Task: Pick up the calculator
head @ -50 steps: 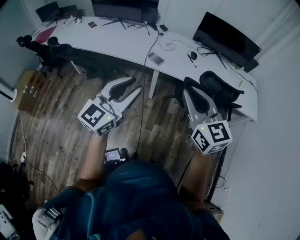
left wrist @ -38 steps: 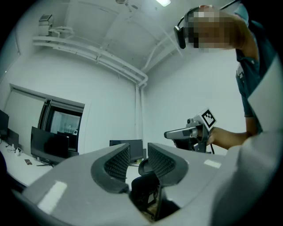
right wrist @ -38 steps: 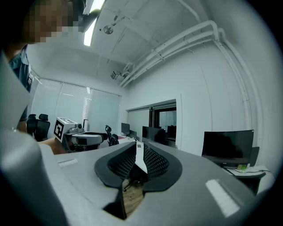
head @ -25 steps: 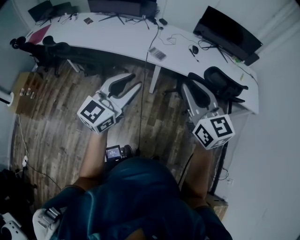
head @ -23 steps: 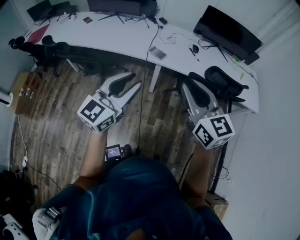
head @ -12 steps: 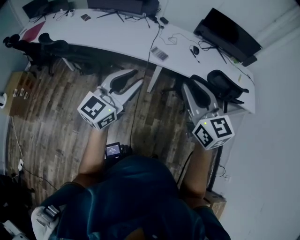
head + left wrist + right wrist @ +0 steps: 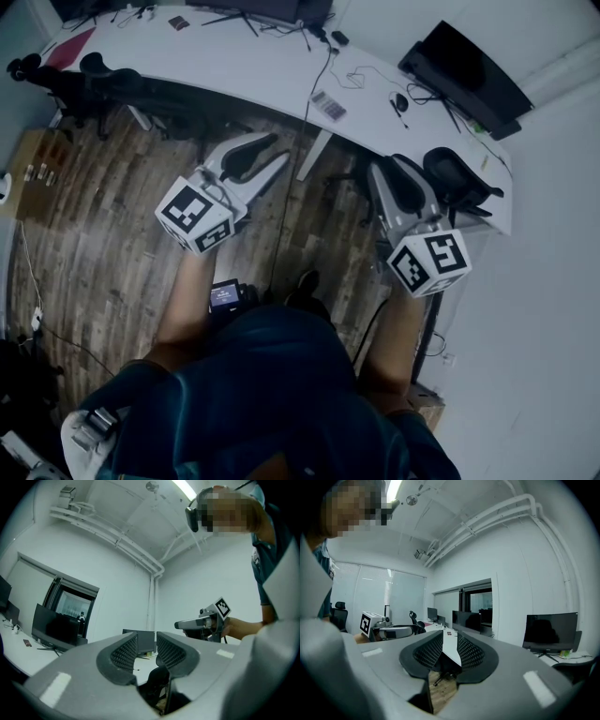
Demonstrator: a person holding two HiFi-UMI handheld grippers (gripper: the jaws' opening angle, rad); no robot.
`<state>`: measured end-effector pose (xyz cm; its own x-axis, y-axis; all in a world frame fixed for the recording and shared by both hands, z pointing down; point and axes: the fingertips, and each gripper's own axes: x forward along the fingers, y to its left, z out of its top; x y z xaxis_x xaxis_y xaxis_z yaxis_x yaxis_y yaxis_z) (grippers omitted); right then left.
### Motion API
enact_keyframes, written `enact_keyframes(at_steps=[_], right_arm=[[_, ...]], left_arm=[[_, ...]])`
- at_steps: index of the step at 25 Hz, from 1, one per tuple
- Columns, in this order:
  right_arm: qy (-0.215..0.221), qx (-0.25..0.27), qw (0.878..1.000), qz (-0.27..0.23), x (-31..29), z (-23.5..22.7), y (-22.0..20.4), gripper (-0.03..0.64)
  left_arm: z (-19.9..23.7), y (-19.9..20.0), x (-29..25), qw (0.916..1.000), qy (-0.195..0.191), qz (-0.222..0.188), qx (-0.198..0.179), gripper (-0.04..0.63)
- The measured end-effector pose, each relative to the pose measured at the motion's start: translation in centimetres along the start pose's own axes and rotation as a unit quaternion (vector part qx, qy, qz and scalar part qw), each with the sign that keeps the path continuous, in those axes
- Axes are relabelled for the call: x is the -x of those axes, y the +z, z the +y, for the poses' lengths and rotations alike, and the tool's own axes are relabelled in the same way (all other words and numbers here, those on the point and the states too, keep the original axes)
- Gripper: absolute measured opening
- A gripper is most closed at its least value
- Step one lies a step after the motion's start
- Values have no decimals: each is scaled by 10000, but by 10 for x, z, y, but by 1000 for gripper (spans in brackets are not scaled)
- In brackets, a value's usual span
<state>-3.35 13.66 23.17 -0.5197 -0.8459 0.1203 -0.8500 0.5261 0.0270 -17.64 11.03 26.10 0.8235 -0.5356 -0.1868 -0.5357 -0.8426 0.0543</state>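
A small grey keyed slab, apparently the calculator (image 7: 328,105), lies on the long white desk (image 7: 244,66) near its front edge. Both grippers are held out over the wooden floor, well short of the desk. My left gripper (image 7: 270,157) (image 7: 146,651) is open with nothing between its ribbed pads. My right gripper (image 7: 394,178) (image 7: 450,651) hangs over a black chair, its jaws a narrow gap apart and empty. Each gripper view shows the other gripper off to the side.
Black office chairs (image 7: 103,80) stand under the desk at left, another chair (image 7: 455,178) at right. Monitors (image 7: 473,70), a mouse (image 7: 401,98) and cables lie on the desk. A cable (image 7: 291,178) hangs to the floor. A cardboard box (image 7: 37,159) stands at far left.
The person has stepped forward: the desk and chairs have shifted in the head view, and a shoe now shows below. Both grippers have travelled along, still held out in front.
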Motion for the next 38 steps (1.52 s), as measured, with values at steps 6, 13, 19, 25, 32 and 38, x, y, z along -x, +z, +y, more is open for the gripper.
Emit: enact_keyframes(at_steps=[6, 13, 19, 25, 32, 38], right_arm=[[304, -43, 9995, -103, -21, -14, 1, 77], [764, -124, 9969, -154, -52, -42, 1, 77], [1037, -147, 9943, -193, -70, -71, 2, 77], [1248, -151, 9919, -202, -84, -103, 0, 77], [1560, -202, 9873, -230, -103, -129, 0, 77], [1731, -275, 9841, -292, -111, -158, -1, 77]], left_arm=[[14, 0, -2, 9993, 333, 51, -148, 121], [29, -4, -22, 9966, 753, 199, -272, 121], [36, -10, -47, 9942, 987, 267, -334, 123], [41, -19, -75, 9916, 1196, 311, -379, 123], [50, -23, -98, 9872, 1472, 393, -470, 124], [53, -26, -124, 9839, 1649, 468, -503, 124]])
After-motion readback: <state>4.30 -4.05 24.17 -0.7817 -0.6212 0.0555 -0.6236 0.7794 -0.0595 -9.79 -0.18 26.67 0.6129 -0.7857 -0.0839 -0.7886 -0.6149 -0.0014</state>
